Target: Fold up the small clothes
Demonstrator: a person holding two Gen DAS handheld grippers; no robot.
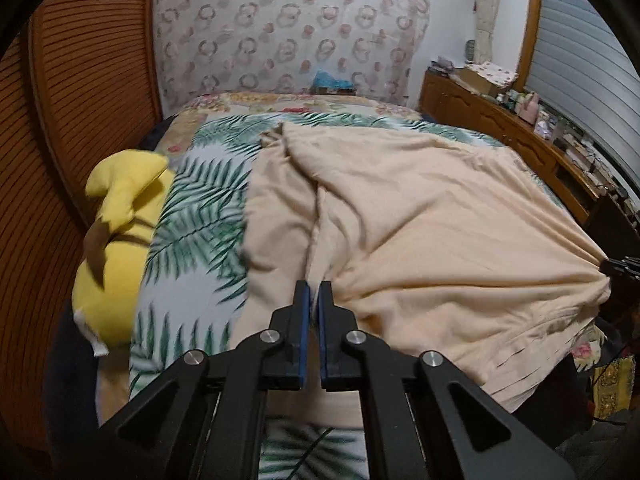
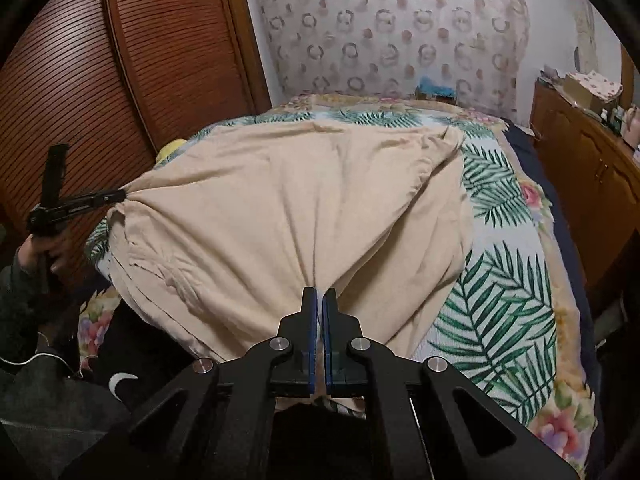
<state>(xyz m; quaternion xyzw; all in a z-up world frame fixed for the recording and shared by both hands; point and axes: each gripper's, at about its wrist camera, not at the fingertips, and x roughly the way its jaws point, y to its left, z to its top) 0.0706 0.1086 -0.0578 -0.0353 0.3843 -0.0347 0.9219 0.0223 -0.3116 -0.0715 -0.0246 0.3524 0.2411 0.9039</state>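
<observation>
- Pinching the near edge of a beige garment (image 1: 420,208), the left gripper (image 1: 314,290) has its blue pads closed on a bunch of cloth, with folds fanning out from the tips.
- The right gripper (image 2: 320,296) is likewise clamped shut on the same edge further along, and the fabric puckers at its tips.
- The garment lies spread over the palm-leaf bedspread (image 2: 508,320), its far part resting on the bed and its near hem hanging over the bed's edge between the two grips.
- The cloth is creased and doubled near the left grip, so I judge a fold made now would trap those wrinkles.
- Each grip holds only a small bunch; a quick pull or uneven lift could slip the fabric out of one gripper and drop that corner.
- If the two ends travel unequally, the fold line would likely run skewed.
- A yellow plush toy (image 1: 116,240) sits beside the bedspread's left side, well clear of the garment.
</observation>
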